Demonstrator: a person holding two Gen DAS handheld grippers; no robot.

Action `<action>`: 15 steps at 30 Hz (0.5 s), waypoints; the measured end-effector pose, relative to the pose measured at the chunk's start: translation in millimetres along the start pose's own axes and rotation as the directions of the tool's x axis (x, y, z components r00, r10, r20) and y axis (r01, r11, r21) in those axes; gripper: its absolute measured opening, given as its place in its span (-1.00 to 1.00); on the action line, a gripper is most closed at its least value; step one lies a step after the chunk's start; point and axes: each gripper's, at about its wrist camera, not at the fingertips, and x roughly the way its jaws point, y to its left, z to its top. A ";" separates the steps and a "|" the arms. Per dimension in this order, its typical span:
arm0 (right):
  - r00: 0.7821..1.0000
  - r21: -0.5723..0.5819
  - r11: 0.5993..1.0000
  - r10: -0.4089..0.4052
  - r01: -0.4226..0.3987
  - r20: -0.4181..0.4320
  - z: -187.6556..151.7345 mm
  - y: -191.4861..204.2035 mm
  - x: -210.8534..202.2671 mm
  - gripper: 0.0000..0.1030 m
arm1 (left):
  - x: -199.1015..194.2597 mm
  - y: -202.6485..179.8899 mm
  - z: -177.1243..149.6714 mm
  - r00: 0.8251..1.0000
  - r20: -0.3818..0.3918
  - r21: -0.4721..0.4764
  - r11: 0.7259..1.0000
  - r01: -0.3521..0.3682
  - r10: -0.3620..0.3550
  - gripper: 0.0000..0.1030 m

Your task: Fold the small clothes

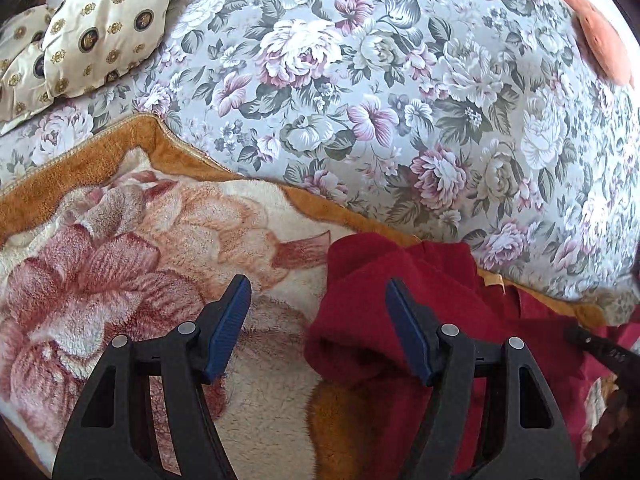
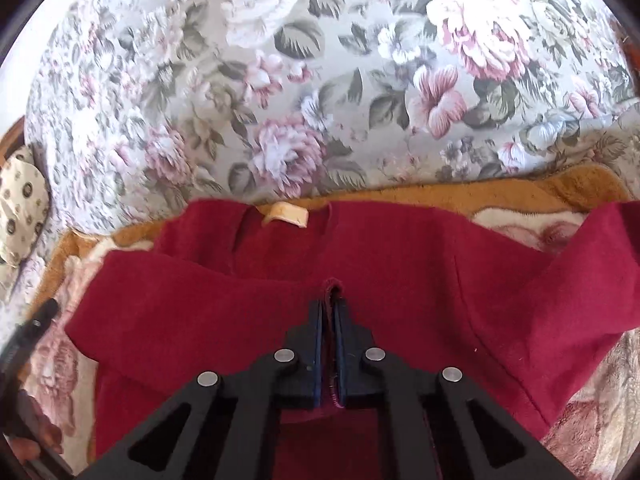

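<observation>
A small dark red garment (image 2: 400,280) lies spread on a fleecy blanket (image 1: 160,240), its cream neck label (image 2: 286,214) at the far edge. My right gripper (image 2: 330,300) is shut on a fold of the red cloth, which pokes up between the blue pads. In the left wrist view the garment's folded left part (image 1: 360,300) lies at lower right. My left gripper (image 1: 318,300) stands open above the blanket, nothing between its fingers, the right finger just over the red cloth's edge. The right gripper's tip (image 1: 600,348) shows at the right edge there.
A floral bedcover (image 1: 380,100) rises behind the blanket. Cream patterned pillows (image 1: 100,28) lie at the far left, an orange cushion (image 1: 600,40) at the far right. The left gripper's body (image 2: 24,344) and a hand show at the right wrist view's left edge.
</observation>
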 end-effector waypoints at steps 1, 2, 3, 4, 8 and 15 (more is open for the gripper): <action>0.999 -0.005 1.000 0.018 -0.018 0.037 9.0 1.2 -16.6 -0.91 | -4.6 -0.3 0.7 1.000 0.016 -0.003 1.000 0.009 -0.008 0.36; 0.996 -0.030 1.000 0.012 -0.009 0.085 17.9 2.6 -34.7 -0.91 | -8.1 -1.0 0.8 0.999 0.029 -0.003 1.000 0.017 -0.017 0.36; 0.992 -0.057 0.998 -0.017 0.024 0.127 24.7 4.5 -47.4 -0.91 | -10.3 -3.0 0.6 0.999 0.035 0.003 1.000 0.029 -0.029 0.36; 0.981 -0.089 0.992 -0.077 0.094 0.176 30.3 4.5 -61.6 -0.91 | -10.6 -6.5 0.3 0.999 0.033 0.013 0.999 0.038 -0.038 0.36; 0.931 -0.096 0.945 -0.286 0.313 0.226 40.8 -19.4 -70.6 -0.91 | 0.8 -21.5 -7.9 0.998 -0.029 0.071 0.996 0.051 -0.049 0.36; 0.890 -0.151 0.885 -0.453 0.441 -0.052 10.0 -66.3 13.3 -0.82 | 14.2 -46.8 -24.6 0.995 -0.095 0.206 0.978 0.040 -0.021 0.36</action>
